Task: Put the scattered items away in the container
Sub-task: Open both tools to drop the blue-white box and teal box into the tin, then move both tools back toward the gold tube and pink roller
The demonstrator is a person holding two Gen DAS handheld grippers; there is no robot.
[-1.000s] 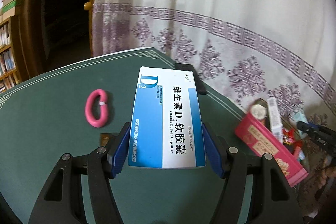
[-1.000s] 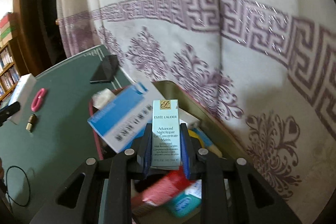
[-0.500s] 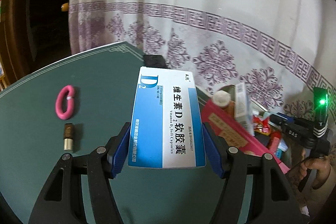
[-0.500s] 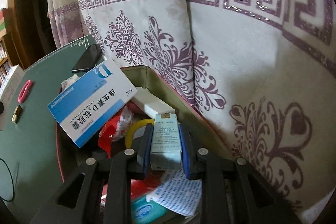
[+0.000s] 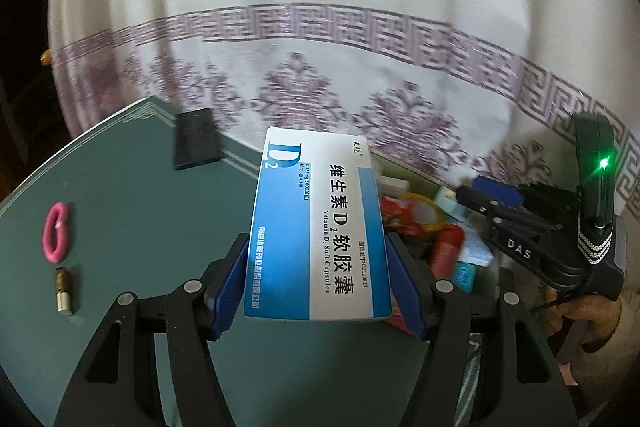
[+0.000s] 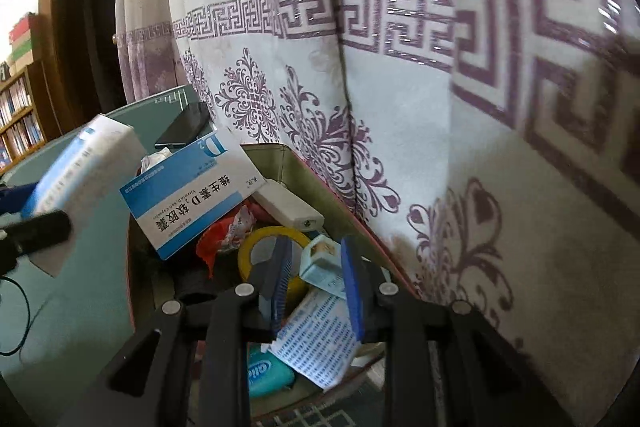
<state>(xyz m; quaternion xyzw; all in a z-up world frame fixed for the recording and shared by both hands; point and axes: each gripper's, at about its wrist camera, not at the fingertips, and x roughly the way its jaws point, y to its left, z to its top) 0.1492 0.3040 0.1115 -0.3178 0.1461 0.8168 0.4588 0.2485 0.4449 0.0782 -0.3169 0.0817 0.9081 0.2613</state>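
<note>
L gripper (image 5: 316,291): my blue pads pinch the vitamin D2 box (image 5: 318,231) by its long sides, label up, box pointing away from me. Box sits above the green table (image 5: 140,227), its far end over the near edge of the container (image 6: 280,163).

R gripper (image 6: 316,283): jaws a little apart, with a gap showing between the pads and the teal carton (image 6: 324,267). Carton lies tilted inside the container, partly between the fingertips; nothing pinched as far as I can see. From the L cam the R gripper (image 5: 492,195) reaches in from the right over the container, a hand (image 5: 592,315) visible on its grip, green LED lit.

Container contents (R cam): second D2 box (image 6: 188,199) leaning on the left rim, white flat box (image 6: 288,207) behind it, red wrapper (image 6: 224,235), yellow tape roll (image 6: 260,247), printed leaflet (image 6: 320,343), teal tube (image 6: 264,375) at the bottom. Container stands against the white/purple patterned curtain (image 6: 360,87).

Still on the table, well apart from the container (L cam): pink hair tie (image 5: 56,231), small brass-coloured cylinder (image 5: 63,289) just beside it, dark phone (image 5: 196,143) near the far table edge. Thin black cable (image 6: 16,311) at the left in the R cam.
</note>
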